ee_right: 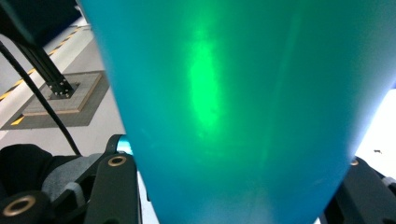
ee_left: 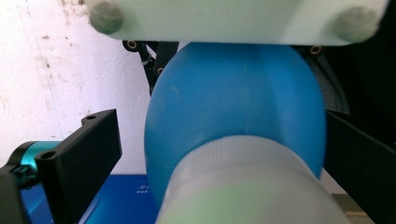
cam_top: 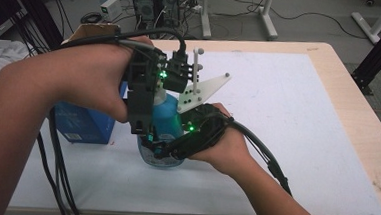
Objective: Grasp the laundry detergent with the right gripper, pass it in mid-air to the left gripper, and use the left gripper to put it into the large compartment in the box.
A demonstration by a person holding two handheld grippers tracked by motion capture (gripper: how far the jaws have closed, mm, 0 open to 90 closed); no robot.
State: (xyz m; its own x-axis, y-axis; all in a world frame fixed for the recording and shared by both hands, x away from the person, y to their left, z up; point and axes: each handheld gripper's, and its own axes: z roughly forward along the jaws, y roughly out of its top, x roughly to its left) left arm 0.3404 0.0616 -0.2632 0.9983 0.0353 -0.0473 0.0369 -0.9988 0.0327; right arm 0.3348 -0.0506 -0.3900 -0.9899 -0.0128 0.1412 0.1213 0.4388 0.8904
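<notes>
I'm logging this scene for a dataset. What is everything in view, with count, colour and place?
bottle: 1, translucent blue with pale cap, upright near the table's front left, between both grippers
box: 1, blue, left of the bottle
cardboard box: 1, brown, table's far left corner
table: 1, white top with wooden edge
left gripper: 1, black, over the bottle's top
right gripper: 1, black, fingers at the bottle's body

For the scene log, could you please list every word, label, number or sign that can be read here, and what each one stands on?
Nothing can be quoted.
Blue box: a small pale label near its lower edge in the high view, too small to read.
Blue box: a faint line of pale print in the left gripper view, blurred.
Blue bottle: no print visible on it.
</notes>
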